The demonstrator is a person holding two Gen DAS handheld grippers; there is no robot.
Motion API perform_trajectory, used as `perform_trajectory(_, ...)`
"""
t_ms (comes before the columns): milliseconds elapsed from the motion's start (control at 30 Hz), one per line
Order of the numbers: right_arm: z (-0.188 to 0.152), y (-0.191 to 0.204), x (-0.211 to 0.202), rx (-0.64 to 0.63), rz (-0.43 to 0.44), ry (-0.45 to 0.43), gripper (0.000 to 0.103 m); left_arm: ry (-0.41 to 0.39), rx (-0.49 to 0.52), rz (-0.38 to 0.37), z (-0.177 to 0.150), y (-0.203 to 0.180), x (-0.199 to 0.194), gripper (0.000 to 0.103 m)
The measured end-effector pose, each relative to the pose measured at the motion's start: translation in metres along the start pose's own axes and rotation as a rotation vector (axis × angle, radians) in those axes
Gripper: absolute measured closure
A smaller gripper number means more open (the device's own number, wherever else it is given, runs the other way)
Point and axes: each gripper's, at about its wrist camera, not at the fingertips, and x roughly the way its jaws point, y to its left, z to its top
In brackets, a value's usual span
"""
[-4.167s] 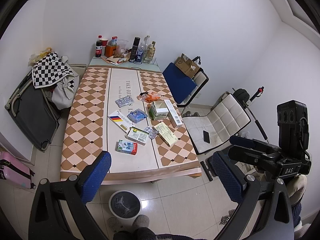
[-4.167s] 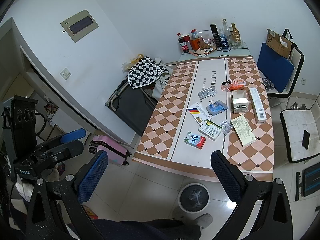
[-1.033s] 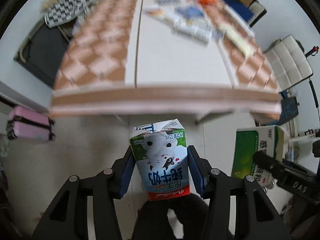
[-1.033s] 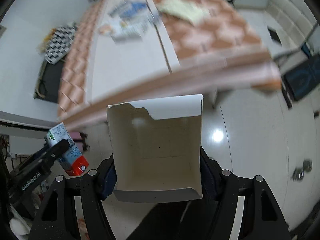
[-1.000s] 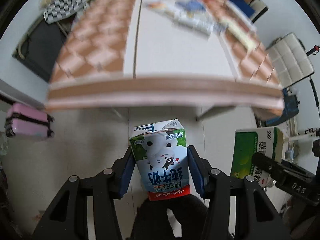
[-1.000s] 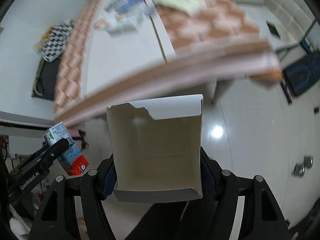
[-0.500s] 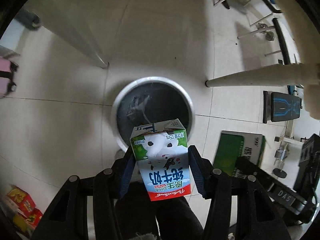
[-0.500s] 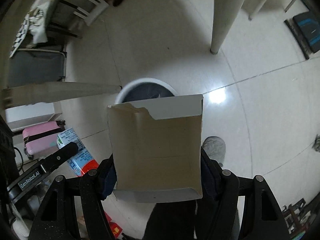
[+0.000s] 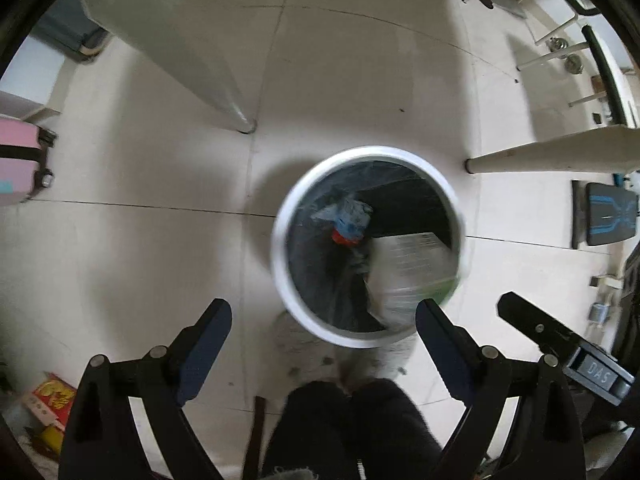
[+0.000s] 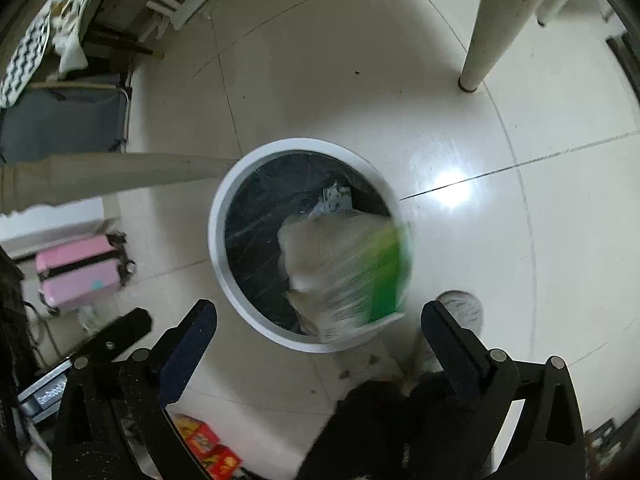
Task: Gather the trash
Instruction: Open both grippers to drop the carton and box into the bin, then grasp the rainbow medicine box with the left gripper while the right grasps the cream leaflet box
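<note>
Over the bin [image 9: 280, 264], your left gripper [image 9: 322, 322] and right gripper [image 10: 320, 322] have just been opening, nothing between; the blurred carton [image 10: 360, 264], probably light cardboard, drops in.

A pink suitcase [image 10: 78, 272] stands on the tiled floor [image 10: 360, 80] near a table leg [image 10: 492, 20].

Glossy tile, plastic bin, paper cartons
The floor tiles [image 10: 460, 128] are gleaming round the white plastic bin [image 10: 218, 216], a shiny black liner [image 10: 256, 240] and printed cardboard box [image 10: 352, 272] lying inside it
</note>
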Motion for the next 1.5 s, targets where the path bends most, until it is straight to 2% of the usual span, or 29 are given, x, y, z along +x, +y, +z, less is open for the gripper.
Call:
perform_trajectory(267, -0.010, 0.033, -0.040, -0.118, -0.193, -0.040, 0.000, -0.042, 0.018, 0.052, -0.021, 0.001, -0.041, 0.009)
perform_trajectory(500, -0.028, 0.053, -0.098, -0.173, -0.251, -0.056, 0.000, -0.063, 0.029, 0.070, -0.042, -0.002, -0.095, 0.009)
perform_trajectory(633, -0.046, 0.068, -0.141, -0.193, -0.252, -0.066, 0.000, -0.077, 0.037, 0.070, -0.057, -0.005, -0.137, 0.009)
perform_trajectory(1000, -0.099, 0.126, -0.289, -0.233, -0.213, -0.100, 0.000, -0.129, 0.061, 0.054, -0.091, -0.010, -0.262, 0.009)
perform_trajectory(1233, -0.122, 0.161, -0.370, -0.256, -0.172, -0.144, 0.000, -0.215, 0.074, 0.043, -0.094, -0.010, -0.333, 0.009)
perform_trajectory(1400, -0.109, 0.172, -0.426, -0.221, -0.105, -0.197, 0.000, -0.263, 0.050, 0.043, -0.071, -0.015, -0.366, 0.009)
perform_trajectory(1500, -0.077, 0.168, -0.461, -0.177, -0.088, -0.255, 0.000, -0.296, 0.023, 0.040, -0.045, -0.026, -0.384, 0.009)
